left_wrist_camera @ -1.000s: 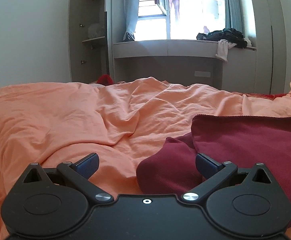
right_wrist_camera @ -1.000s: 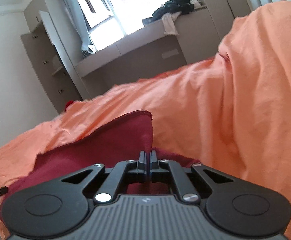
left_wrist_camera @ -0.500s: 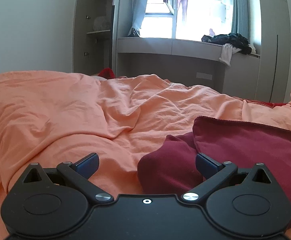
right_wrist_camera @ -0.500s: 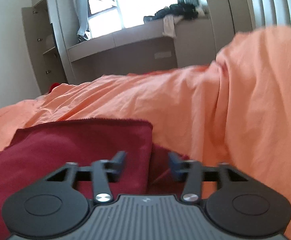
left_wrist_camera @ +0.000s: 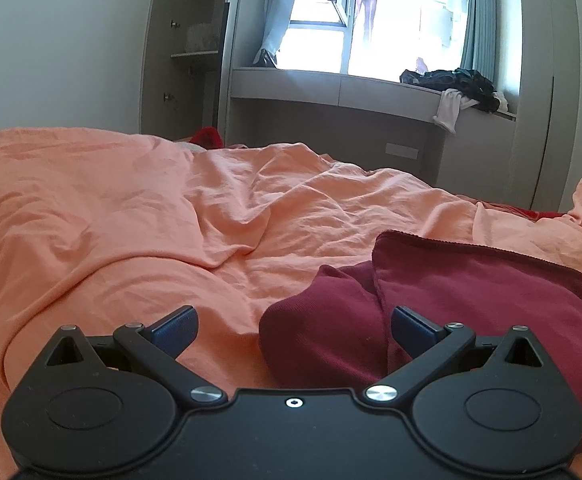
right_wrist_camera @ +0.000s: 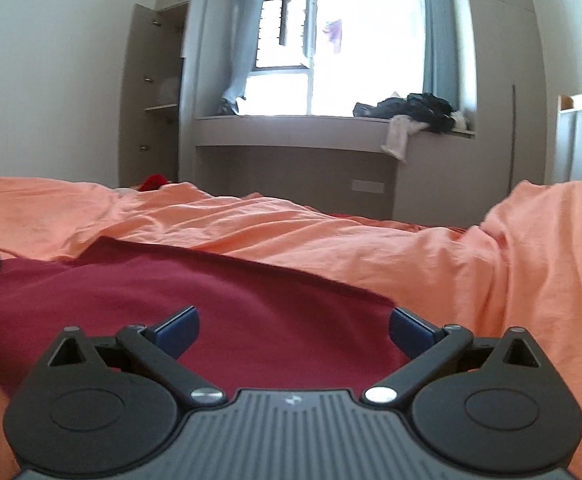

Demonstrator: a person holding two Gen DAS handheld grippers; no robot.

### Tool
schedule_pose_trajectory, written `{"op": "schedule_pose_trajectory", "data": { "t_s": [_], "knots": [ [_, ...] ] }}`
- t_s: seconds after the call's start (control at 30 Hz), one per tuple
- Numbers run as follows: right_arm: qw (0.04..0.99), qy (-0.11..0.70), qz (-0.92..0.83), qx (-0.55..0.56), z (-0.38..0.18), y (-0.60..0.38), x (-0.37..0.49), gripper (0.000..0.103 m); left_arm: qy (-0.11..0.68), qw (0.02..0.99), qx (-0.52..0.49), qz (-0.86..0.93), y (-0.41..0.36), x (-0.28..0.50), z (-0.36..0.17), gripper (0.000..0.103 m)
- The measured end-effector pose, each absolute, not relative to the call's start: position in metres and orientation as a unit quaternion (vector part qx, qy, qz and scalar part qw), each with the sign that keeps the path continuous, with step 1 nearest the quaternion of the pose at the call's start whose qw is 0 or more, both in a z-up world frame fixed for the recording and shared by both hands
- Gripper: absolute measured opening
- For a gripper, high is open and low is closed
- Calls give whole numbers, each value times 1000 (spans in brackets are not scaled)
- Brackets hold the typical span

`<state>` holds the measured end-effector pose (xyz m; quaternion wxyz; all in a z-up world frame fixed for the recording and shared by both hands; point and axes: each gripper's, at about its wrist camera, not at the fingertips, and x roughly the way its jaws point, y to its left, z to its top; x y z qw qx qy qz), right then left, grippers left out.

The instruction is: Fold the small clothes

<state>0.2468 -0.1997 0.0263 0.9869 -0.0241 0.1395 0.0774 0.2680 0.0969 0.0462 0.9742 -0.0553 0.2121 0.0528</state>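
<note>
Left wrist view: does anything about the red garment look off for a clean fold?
Yes. The dark red garment has a bunched lump sticking out past its folded edge at the left, lying on the orange bedding rather than tucked flat.

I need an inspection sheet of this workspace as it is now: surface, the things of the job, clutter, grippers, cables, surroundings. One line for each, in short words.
Surface: orange bedsheet, wrinkled, spread over the bed.
Job's things: dark red garment lying on the sheet, one layer folded over another at its left end.
Clutter: small red item at the far edge of the bed; what it is cannot be told.
Grippers: left gripper jaws open, holding nothing; right gripper jaws open above the garment, holding nothing.
Cables: nothing seen.
Surroundings: bright window, window ledge with a pile of dark clothes, open cupboard.
</note>
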Motion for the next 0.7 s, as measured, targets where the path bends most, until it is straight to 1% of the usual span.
{"op": "schedule_pose_trajectory", "data": {
  "t_s": [0.23,0.4,0.7],
  "knots": [
    [986,123,104,-36,22,-173,240,103,225,971,-62,50,96,270,44,102],
    [977,161,111,-87,6,-151,245,103,225,970,-57,78,94,268,43,102],
    [981,165,88,-58,-12,-146,245,103,173,980,-60,74,87,235,45,102]
  ]
}}
